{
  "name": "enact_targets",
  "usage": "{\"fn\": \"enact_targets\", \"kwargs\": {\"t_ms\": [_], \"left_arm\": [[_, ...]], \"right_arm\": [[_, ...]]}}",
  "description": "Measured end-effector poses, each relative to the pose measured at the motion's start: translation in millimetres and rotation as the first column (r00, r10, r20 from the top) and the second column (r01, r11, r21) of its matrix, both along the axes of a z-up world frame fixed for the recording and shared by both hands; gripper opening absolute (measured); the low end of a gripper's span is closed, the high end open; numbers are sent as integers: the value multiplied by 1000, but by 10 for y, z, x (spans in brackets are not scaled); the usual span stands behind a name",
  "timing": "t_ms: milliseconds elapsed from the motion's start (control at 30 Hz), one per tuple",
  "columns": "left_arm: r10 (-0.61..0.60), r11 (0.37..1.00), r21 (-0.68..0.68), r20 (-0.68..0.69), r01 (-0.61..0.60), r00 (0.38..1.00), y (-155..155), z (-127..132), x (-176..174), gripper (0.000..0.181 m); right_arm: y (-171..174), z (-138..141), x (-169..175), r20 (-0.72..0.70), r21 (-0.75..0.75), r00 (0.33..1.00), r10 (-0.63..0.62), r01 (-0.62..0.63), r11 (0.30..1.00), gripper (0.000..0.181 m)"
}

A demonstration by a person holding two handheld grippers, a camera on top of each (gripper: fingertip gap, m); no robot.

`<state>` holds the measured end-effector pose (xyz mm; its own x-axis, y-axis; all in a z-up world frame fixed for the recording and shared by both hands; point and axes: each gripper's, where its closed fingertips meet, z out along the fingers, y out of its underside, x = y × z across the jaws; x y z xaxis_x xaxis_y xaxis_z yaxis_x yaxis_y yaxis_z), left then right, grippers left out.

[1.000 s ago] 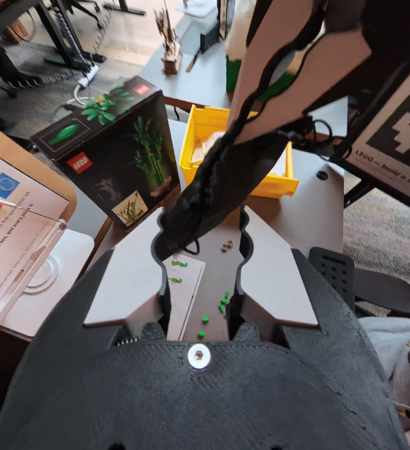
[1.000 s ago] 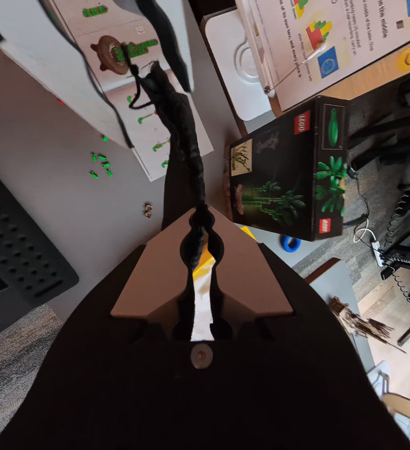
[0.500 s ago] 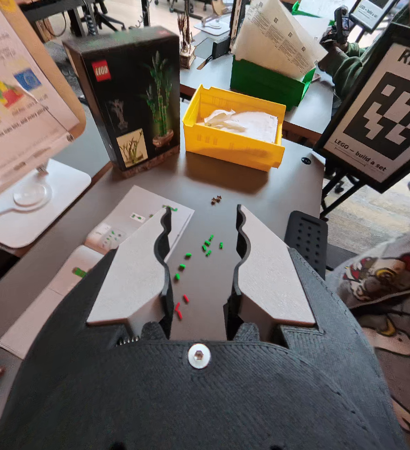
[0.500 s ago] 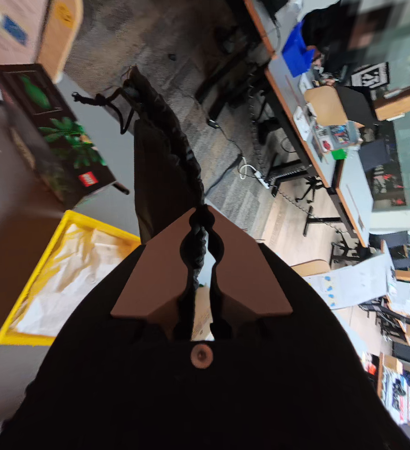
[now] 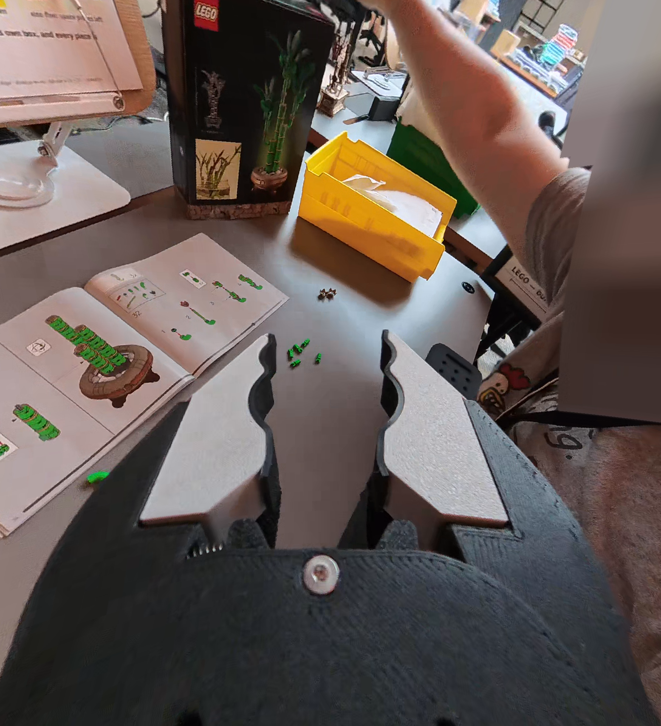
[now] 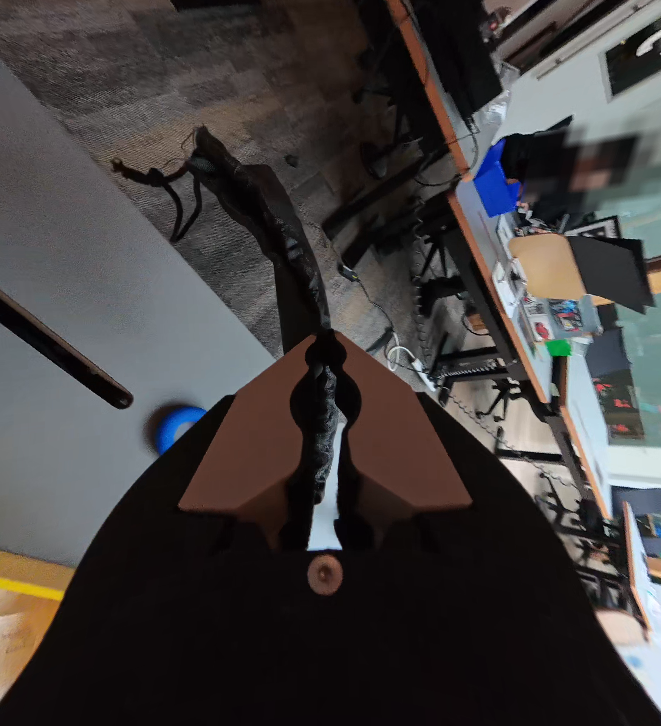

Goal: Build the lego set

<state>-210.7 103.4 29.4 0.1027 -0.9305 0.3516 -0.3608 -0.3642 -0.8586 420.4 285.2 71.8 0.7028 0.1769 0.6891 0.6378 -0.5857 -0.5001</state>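
Setting: grey worktable [image 5: 340, 275] in a busy workshop, other desks behind.
Pieces: small green bricks [image 5: 299, 353] lie loose just beyond the tips of our left gripper [image 5: 326, 377]; two brown bits [image 5: 326, 293] sit farther on, toward the yellow bin [image 5: 372, 220].
Guide: open instruction booklet [image 5: 124, 353] left of the green bricks; set box [image 5: 242, 106] upright behind it.
Left gripper: fingers spread wide, empty, low over the table.
Right gripper [image 6: 326, 341]: raised off to the side, pinched tight on a limp black drawstring pouch [image 6: 266, 220].
Step, we judge: pouch emptied, being put aside; next we need a narrow pinch on one green brick.
Unclear: pouch contents; one green piece [image 5: 98, 476] half hidden by our left gripper.
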Motion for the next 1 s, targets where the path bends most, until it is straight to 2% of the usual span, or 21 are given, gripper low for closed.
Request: {"fn": "enact_targets", "kwargs": {"t_ms": [167,233,367,667,767,1000], "left_arm": [[48,999,8,2,-48,999,0,85,-49,50],[47,998,30,-4,-47,999,-31,121,-38,50],[27,998,57,-13,-26,1000,-116,158,30,50],[-10,999,42,-5,10,1000,-234,154,129,49],[-28,999,28,4,28,1000,-277,150,150,49],[-45,999,28,15,45,999,-298,150,118,49]], "right_arm": [[163,-898,-127,-114,-102,990,79,-91,991,0],[152,-1151,-206,-165,-146,981,101,-125,981,0],[60,-1484,-347,-282,-220,953,116,-182,958,0],[-149,-2020,-486,-437,-380,900,2,-187,906,0],[-154,-2117,-581,-472,-397,881,-19,-193,897,0],[-175,-2243,-672,-448,-448,893,-47,-179,876,8]]}}
